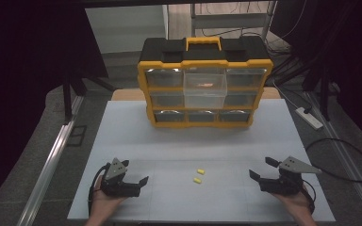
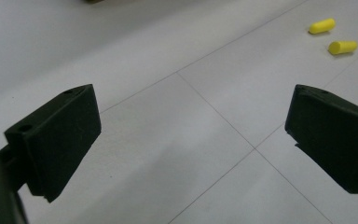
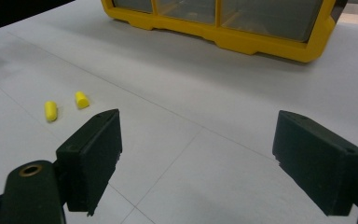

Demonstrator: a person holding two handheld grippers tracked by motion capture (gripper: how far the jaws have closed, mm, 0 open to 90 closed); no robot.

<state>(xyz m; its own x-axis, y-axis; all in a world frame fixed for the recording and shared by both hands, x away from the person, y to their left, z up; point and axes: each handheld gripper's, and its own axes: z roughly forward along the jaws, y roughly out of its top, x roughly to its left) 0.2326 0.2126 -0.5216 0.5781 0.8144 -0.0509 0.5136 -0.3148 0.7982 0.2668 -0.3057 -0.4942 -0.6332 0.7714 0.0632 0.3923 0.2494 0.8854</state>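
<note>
Basically both grippers rest low at the near edge of the white table [image 1: 122,141], one per hand, jaws spread wide and holding nothing: left gripper [image 1: 133,175] at the near left, right gripper [image 1: 262,169] at the near right. Likely a ready pose, since they flank the two yellow earplugs [image 1: 198,175] lying loose on the table between them, near each other but not touching. Count: two grippers, two earplugs, one yellow-and-black organizer case [image 1: 204,82] standing upright at the far side, with nine clear drawers in three rows. The top middle drawer [image 1: 205,84] is pulled out, probably so the earplugs can be dropped in; something small and orange sits inside, too blurred to identify.
</note>
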